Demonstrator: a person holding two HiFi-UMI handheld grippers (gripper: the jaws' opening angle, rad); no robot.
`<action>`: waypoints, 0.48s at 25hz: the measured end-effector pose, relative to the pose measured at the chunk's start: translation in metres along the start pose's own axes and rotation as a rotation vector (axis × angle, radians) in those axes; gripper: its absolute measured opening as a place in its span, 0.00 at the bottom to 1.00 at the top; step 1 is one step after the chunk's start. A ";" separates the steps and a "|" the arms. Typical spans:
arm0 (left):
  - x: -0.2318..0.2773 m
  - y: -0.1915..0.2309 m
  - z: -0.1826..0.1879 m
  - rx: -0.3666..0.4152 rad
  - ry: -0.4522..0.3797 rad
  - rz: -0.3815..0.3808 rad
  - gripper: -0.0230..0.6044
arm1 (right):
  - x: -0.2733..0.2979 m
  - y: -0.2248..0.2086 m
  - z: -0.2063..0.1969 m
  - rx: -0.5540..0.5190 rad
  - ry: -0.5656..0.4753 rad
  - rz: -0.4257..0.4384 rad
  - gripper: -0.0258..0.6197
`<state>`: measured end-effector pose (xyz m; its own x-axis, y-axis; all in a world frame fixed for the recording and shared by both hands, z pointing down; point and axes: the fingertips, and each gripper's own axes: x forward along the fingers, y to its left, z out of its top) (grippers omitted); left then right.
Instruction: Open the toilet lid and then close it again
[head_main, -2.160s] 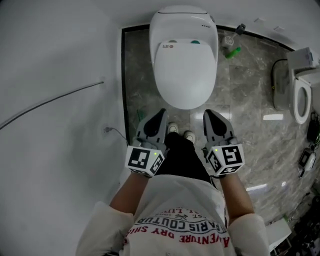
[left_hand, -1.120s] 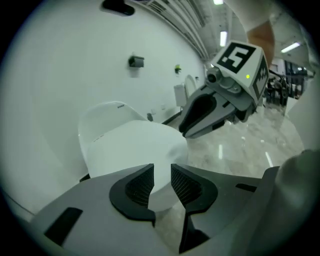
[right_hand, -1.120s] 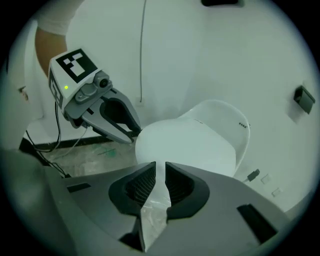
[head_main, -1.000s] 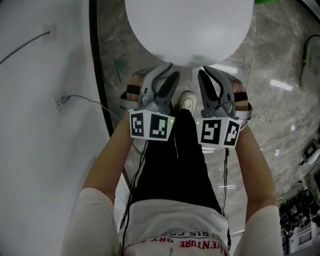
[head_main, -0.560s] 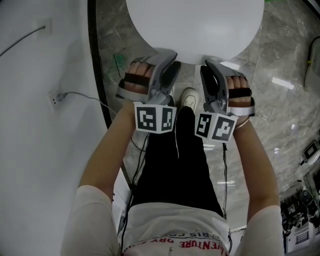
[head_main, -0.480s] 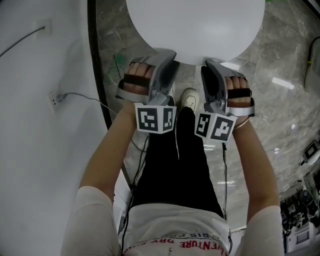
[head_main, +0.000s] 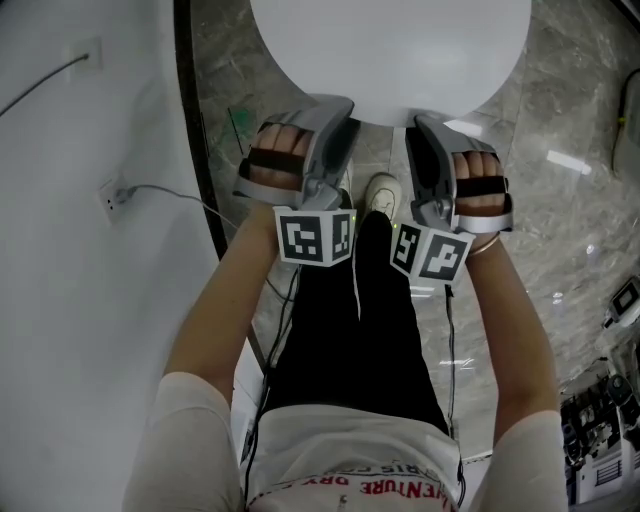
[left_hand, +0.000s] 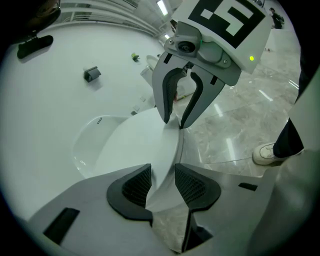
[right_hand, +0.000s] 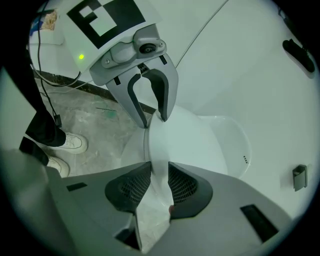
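- The left gripper (left_hand: 162, 181) sits at the lower middle of its own view. Its jaws have just been opening and now stand wide. The front rim of the toilet lid (head_main: 390, 50) runs between the pads (left_hand: 132, 187), with no squeeze showing.
- The right gripper (right_hand: 159, 182) mirrors it. Its jaws are apart and straddle the same rim, which nearly fills the gap; I judge it not yet clamped.
- The lid lies closed at the top centre of the head view, its near lip just under both grippers.
- It looks like stiff, glossy plastic, probably light but slippery. The hinge sits at the far end, so the front lip, either side of centre, is the place to pinch, lifting evenly.
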<state>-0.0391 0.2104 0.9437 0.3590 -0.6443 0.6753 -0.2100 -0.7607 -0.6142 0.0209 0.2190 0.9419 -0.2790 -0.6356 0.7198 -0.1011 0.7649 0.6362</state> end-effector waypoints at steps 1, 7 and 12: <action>-0.001 0.000 0.001 0.009 0.005 0.001 0.28 | -0.001 -0.001 0.000 -0.007 0.000 0.001 0.17; -0.009 0.014 0.006 0.018 0.006 0.026 0.27 | -0.014 -0.014 0.007 -0.022 -0.018 -0.007 0.17; -0.028 0.035 0.015 0.006 -0.005 0.063 0.24 | -0.034 -0.034 0.018 -0.016 -0.034 -0.023 0.17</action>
<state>-0.0429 0.2032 0.8977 0.3500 -0.6906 0.6329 -0.2273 -0.7181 -0.6578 0.0168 0.2163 0.8907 -0.3089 -0.6487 0.6956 -0.0927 0.7484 0.6567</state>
